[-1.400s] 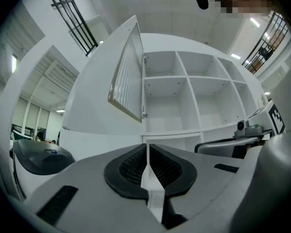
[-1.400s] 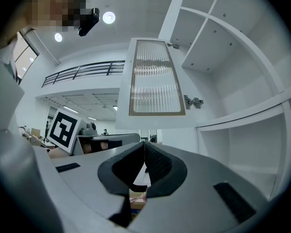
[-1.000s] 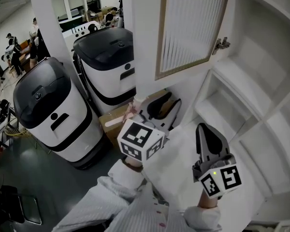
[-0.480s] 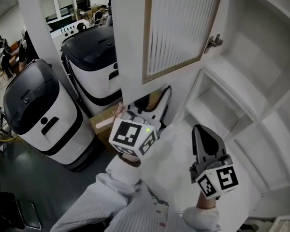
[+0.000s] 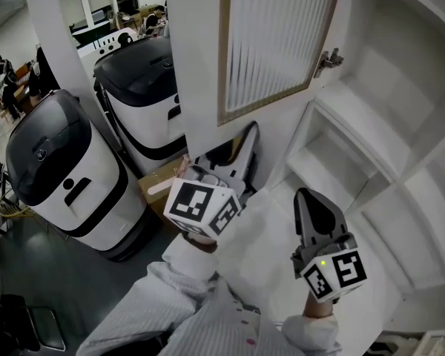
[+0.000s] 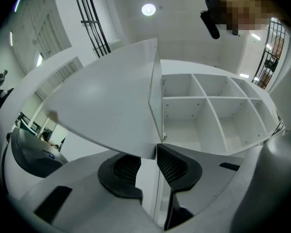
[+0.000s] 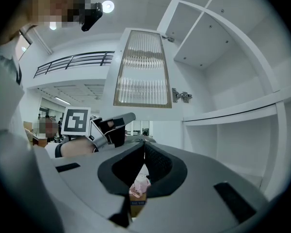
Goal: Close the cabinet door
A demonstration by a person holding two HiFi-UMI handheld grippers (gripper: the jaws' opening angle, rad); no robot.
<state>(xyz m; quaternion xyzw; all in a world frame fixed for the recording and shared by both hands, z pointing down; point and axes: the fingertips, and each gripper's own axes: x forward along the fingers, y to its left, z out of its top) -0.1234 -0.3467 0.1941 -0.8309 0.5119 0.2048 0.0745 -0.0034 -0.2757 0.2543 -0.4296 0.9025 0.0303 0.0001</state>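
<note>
The white cabinet door (image 5: 271, 43) with a ribbed glass pane stands swung open on its hinge (image 5: 326, 59), in front of the empty white cabinet shelves (image 5: 356, 117). My left gripper (image 5: 241, 143) reaches up to the door's bottom edge. In the left gripper view the door (image 6: 111, 110) is seen from below, and its lower corner sits between the jaws of the left gripper (image 6: 149, 161). These jaws have just been closing and now clamp it. My right gripper (image 5: 311, 199) is shut and empty before the shelves; its own view shows the door (image 7: 143, 67) and the right gripper (image 7: 144, 149).
Two white machines with black lids (image 5: 52, 162) (image 5: 144, 87) stand left of the door, beside a white pillar (image 5: 59, 43). A cardboard box (image 5: 159, 188) lies on the floor below my left gripper. People work far off at the left.
My left gripper has risen to the door's bottom edge, and its jaws have closed on that edge. The right gripper has kept still.
</note>
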